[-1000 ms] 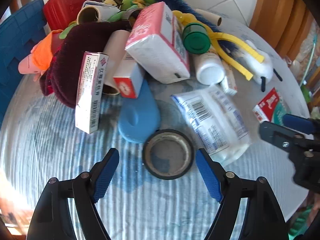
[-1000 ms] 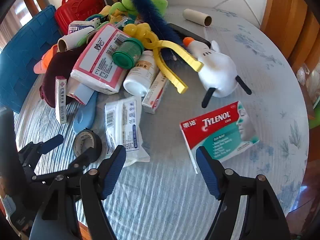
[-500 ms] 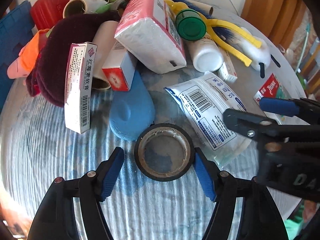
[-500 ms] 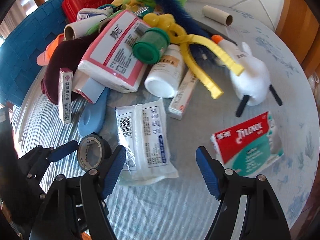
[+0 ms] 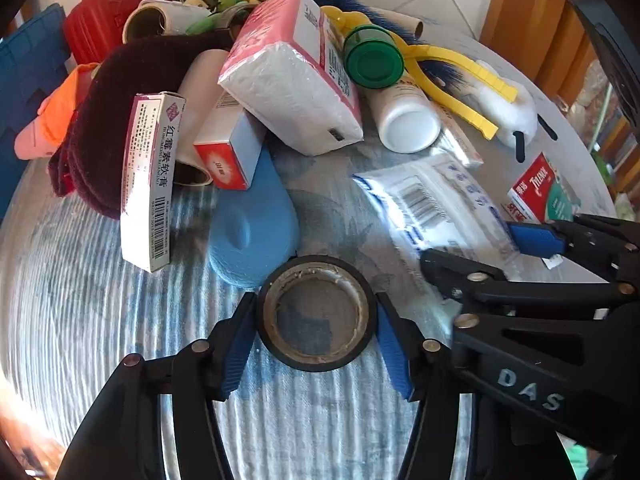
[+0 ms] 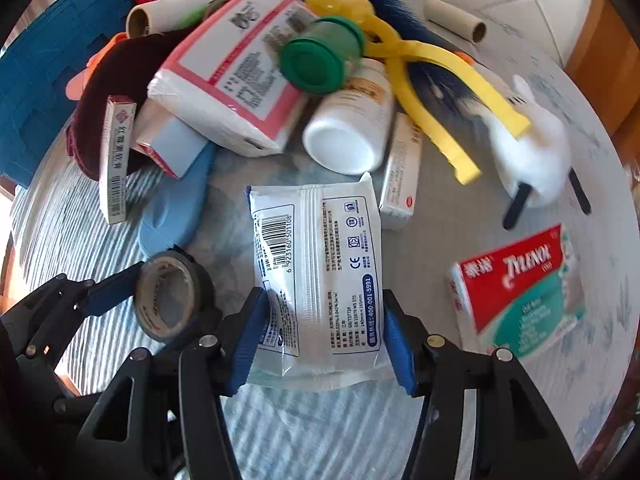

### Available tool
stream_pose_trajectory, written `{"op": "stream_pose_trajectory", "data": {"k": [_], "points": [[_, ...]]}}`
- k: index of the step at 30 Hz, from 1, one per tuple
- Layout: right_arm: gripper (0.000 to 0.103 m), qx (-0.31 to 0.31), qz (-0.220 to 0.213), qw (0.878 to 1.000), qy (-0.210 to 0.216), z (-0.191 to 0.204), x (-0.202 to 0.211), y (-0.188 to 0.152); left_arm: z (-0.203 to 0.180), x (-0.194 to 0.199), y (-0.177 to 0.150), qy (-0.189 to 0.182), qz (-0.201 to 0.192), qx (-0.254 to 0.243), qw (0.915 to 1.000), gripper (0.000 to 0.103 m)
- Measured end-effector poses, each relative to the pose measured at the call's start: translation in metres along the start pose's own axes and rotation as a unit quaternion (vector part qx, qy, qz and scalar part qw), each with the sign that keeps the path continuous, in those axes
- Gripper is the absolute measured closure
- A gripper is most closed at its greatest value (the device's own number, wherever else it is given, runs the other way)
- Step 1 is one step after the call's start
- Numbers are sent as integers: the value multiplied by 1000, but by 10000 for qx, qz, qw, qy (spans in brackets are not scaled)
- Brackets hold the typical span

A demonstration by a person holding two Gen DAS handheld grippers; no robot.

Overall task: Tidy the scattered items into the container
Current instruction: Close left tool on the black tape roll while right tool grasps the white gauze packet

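left gripper (image 5: 316, 336): jaws closing, blue pads touching both sides of the black tape roll (image 5: 316, 314), which lies flat on the table (image 5: 80, 320)
right gripper (image 6: 320, 340): jaws closing, pads at both edges of the white wipes packet (image 6: 316, 272), pinching it near its lower end
pile: tissue pack (image 6: 236, 80), green-capped jar (image 6: 320, 60), white bottle (image 6: 348, 128) heaped behind
apart: tylenol box (image 6: 516, 292) off to the right
container: cannot tell which

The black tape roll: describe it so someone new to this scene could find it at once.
On the blue-patterned tablecloth, look at the near edge of the pile, just below the light blue teardrop-shaped piece. The tape roll lies flat between the closing jaws of the left gripper. It is the only black ring, with a grubby pale core.
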State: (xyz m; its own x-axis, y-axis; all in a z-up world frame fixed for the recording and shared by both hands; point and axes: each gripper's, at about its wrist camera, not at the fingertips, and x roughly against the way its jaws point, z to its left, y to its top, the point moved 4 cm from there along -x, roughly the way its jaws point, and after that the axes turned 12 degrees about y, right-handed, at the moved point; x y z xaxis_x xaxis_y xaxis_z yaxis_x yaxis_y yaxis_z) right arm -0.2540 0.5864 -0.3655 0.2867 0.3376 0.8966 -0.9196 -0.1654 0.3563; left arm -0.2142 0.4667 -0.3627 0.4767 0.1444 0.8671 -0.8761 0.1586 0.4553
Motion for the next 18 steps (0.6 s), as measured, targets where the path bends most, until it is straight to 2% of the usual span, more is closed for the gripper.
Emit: {"op": "stream_pose_trajectory", "data": {"k": [3,6,7,9,12,15,18], "points": [[48,79,-152,9998,130,-9,6,-7,-1,4,-4,334,-169,112,9992,35],[48,383,-219,9988,216,-10,5,-6,0,6,-6,546,-153,371,9977,32],[48,487,-216,9983,226,-11,4,-5,0,7,-7,610,-159,476,9969,32],[48,568,-200,9977,323,-17,6,-4,-3,11,-9,613,-147,594,9962,47],[48,729,-146,9965,371,-32,11,-5,-1,17,-15,835,-10,811,9932,47],[48,804,-41,9958,431,-39,13,-3,5,18,-17,877,102,1041,9906,46],[46,900,-66,9949,443,-38,12,-3,-12,8,3,1008,70,1117,9886,44]]}}
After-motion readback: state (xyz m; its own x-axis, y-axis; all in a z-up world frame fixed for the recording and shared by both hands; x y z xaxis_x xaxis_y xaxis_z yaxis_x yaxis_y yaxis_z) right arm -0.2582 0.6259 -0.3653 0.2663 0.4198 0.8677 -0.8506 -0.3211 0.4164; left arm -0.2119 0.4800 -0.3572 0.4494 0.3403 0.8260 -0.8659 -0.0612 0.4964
